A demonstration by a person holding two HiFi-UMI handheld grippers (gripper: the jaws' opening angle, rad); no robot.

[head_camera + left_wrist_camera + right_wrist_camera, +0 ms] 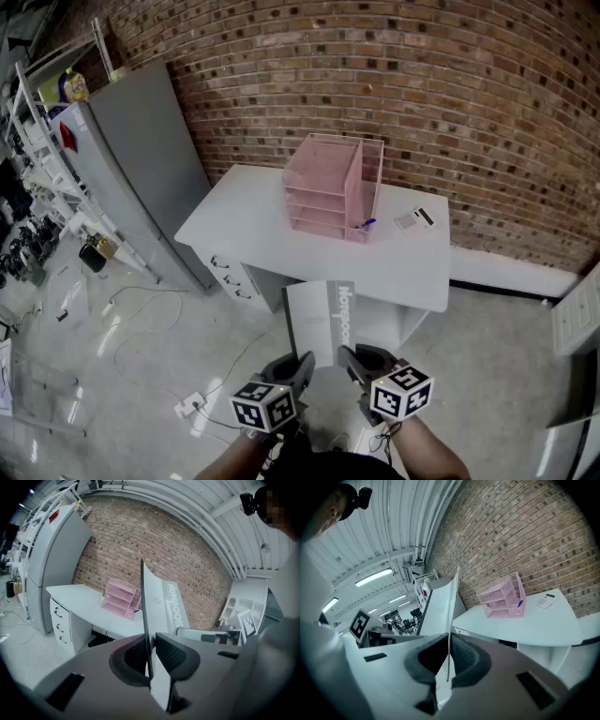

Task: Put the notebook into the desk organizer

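Observation:
A white and grey notebook (321, 317) is held in the air in front of the white desk (272, 234). My left gripper (305, 361) is shut on its near left corner and my right gripper (345, 356) is shut on its near right corner. In the left gripper view the notebook (157, 606) stands edge-on between the pads; in the right gripper view the notebook (440, 609) does the same. The pink clear desk organizer (333, 186) stands on the desk by the brick wall, well beyond the notebook. It shows as the organizer (119, 598) and the organizer (504, 597) in the gripper views.
A blue pen (366, 224) lies at the organizer's foot and a calculator (414, 219) lies to its right. A grey cabinet (141, 159) stands left of the desk. Cables (150, 319) trail on the floor at left. White shelving (577, 319) stands at right.

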